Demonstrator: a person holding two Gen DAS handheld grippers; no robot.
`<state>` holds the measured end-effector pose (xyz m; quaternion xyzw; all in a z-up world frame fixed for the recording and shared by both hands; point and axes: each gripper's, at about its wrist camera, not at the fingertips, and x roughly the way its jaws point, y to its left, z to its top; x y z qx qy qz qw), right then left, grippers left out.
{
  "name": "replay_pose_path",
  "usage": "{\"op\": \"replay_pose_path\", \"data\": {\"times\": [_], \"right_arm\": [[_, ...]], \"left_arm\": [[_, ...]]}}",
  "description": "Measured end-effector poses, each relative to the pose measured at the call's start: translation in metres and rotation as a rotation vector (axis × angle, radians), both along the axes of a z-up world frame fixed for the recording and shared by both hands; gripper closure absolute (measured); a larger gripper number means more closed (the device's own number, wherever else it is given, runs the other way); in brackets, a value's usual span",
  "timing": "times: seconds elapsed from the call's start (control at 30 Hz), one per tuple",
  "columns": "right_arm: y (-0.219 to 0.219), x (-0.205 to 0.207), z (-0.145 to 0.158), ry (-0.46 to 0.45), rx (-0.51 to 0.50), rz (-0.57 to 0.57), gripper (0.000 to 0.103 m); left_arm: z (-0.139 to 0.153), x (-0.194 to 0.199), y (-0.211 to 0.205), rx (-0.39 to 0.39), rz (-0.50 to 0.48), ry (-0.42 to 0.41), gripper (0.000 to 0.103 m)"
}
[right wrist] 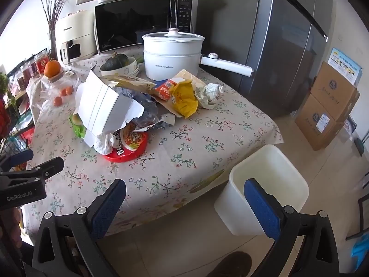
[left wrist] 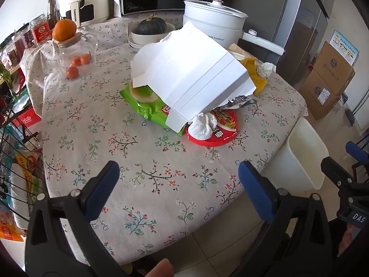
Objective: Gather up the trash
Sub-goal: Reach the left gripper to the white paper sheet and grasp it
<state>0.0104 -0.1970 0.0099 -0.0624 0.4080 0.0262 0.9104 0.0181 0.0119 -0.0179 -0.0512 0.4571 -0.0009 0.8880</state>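
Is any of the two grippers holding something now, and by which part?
Nothing is held. The left gripper and the right gripper are both open and empty, above the table edge.

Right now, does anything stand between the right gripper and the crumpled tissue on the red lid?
Nothing visible does. The right gripper is open over bare tablecloth, and the crumpled tissue on the red lid faces it. Only the white box overhangs the tissue from behind.

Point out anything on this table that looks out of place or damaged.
A heap of trash sits mid-table: a torn white cardboard box tilted over a green wrapper, crumpled tissues on a red lid, and a yellow packet. The white bin looks empty.
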Motion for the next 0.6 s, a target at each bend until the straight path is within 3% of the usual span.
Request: {"op": "replay_pose_path", "data": {"times": [0.27,0.5,0.6], "right_arm": [[-0.009,0.026,0.014,0.000,0.000,0.030,0.000],[-0.018,0.065,0.024,0.004,-0.049,0.051,0.000],[-0.028,0.080,0.020,0.033,-0.059,0.044,0.000]], "left_arm": [[0.009,0.024,0.011,-0.089,0.032,-0.002,0.001],[0.042,0.056,0.010,-0.172,0.087,-0.026,0.001],[0.059,0.074,-0.001,-0.162,0.124,-0.073,0.001]]}}
